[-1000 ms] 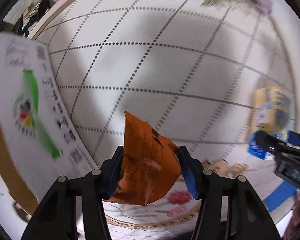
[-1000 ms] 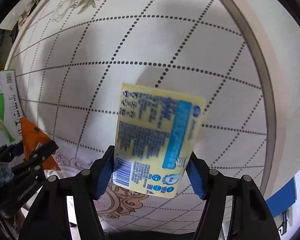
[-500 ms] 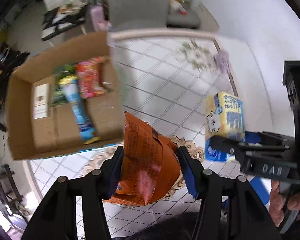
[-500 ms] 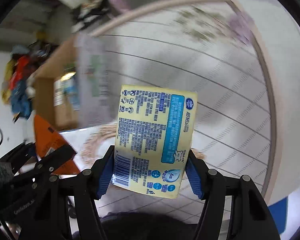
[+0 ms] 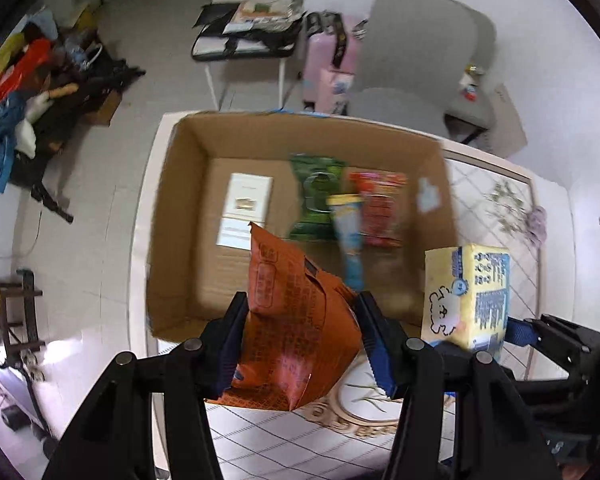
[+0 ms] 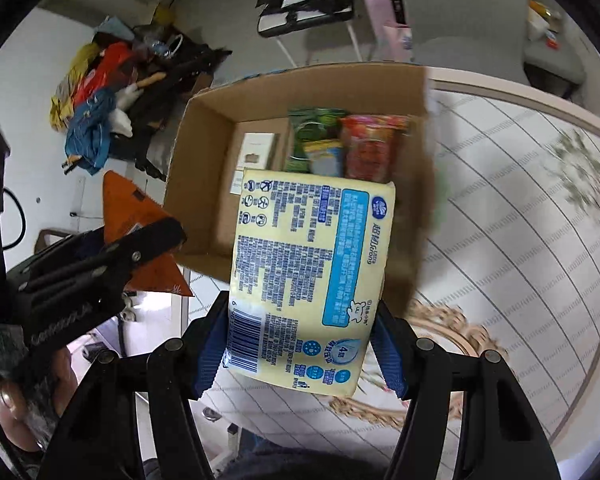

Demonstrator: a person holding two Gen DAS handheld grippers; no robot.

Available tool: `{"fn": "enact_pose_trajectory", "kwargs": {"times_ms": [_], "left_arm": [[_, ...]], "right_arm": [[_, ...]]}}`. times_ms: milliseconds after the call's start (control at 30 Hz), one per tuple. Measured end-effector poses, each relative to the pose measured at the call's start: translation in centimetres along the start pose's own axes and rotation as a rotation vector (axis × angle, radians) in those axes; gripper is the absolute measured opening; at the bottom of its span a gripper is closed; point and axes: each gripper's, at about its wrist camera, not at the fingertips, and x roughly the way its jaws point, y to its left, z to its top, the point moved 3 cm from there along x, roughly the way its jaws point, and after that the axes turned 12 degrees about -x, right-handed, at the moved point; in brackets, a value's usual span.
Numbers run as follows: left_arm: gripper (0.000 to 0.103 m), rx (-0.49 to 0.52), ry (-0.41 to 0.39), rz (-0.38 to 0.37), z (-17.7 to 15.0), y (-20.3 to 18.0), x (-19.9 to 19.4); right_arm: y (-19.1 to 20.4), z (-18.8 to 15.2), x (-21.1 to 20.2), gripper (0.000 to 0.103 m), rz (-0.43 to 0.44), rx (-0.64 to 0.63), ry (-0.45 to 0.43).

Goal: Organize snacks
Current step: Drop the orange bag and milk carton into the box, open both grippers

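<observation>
My left gripper [image 5: 302, 340] is shut on an orange snack bag [image 5: 296, 324], held up in front of an open cardboard box [image 5: 180, 208]. My right gripper [image 6: 300, 344] is shut on a yellow pack with blue print [image 6: 312, 280], also near the box [image 6: 204, 152]. In the left wrist view the yellow pack [image 5: 466, 296] hangs at the right. In the right wrist view the orange bag [image 6: 136, 216] and the left gripper's finger [image 6: 100, 256] sit at the left. Inside the box lie a green packet [image 5: 318, 196], a red packet [image 5: 380, 208] and a yellow-blue tube [image 5: 350, 232].
The box stands at the far edge of a table with a white gridded cloth [image 6: 520, 220]. Beyond it are a grey chair [image 5: 420, 60], a small folding table [image 5: 244, 44] and a heap of clothes and bags [image 6: 100, 92] on the floor.
Both grippers have risen from close over the tablecloth and tilted up toward the box, each still holding its pack. The box has come from the left side to the centre of both views.
</observation>
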Motion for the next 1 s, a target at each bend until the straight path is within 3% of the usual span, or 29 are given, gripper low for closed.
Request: {"fn": "enact_pose_trajectory", "kwargs": {"times_ms": [267,633,767,900,1000], "left_arm": [[0.051,-0.035,0.153,-0.006,2.8,3.9,6.5],[0.053,-0.066,0.259,0.0,4.2,6.2,11.5],[0.053,-0.066,0.249,0.03,4.0,6.4,11.1],[0.054,-0.055,0.212,0.055,4.1,6.7,10.0],[0.067,-0.052,0.178,0.053,3.7,6.6,8.4]], "right_arm": [[2.3,4.0,7.6,0.067,-0.036,-0.012,0.073],[2.2,6.0,13.5,0.068,-0.067,-0.016,0.129],[1.9,6.2,14.2,0.071,-0.058,-0.01,0.149],[1.9,6.2,13.7,0.083,-0.089,-0.01,0.144],[1.8,6.0,12.7,0.088,-0.159,-0.019,0.137]]}}
